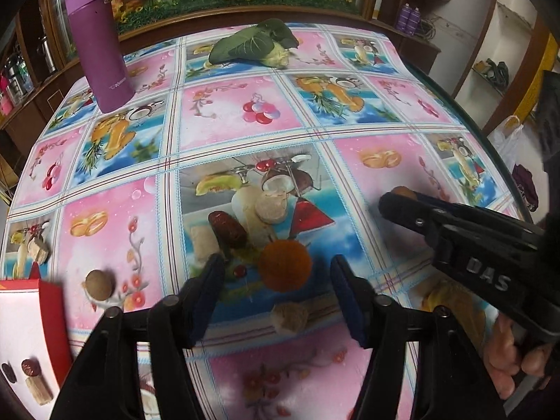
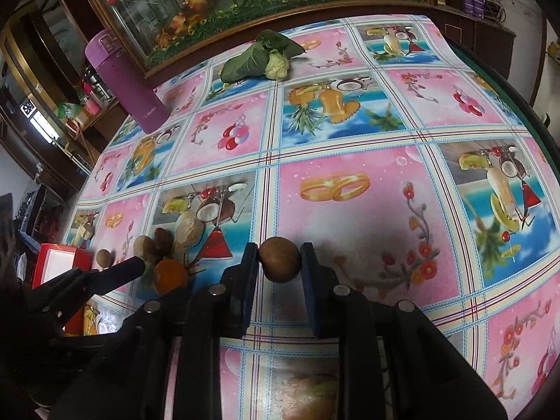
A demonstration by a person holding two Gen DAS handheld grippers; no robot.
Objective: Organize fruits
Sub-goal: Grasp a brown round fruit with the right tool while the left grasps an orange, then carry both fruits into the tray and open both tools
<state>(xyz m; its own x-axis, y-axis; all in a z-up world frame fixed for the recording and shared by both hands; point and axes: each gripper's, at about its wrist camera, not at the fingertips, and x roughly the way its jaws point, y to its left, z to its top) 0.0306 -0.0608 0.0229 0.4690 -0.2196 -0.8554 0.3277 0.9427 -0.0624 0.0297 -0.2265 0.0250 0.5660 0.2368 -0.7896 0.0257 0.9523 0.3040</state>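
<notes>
The right tool (image 2: 280, 262) pinches a smooth, round brown fruit (image 2: 281, 259) between its flat dark pads, just above the glossy patterned counter (image 2: 350, 217). The left tool (image 1: 278, 280) spreads wide around a matte orange fruit (image 1: 284, 265); a wrinkled oblong red date (image 1: 227, 230) lies beside it.

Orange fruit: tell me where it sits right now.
The orange fruit lies on the tablecloth between the open fingers of the left gripper, near the red date. In the right wrist view it sits low on the left.
</notes>
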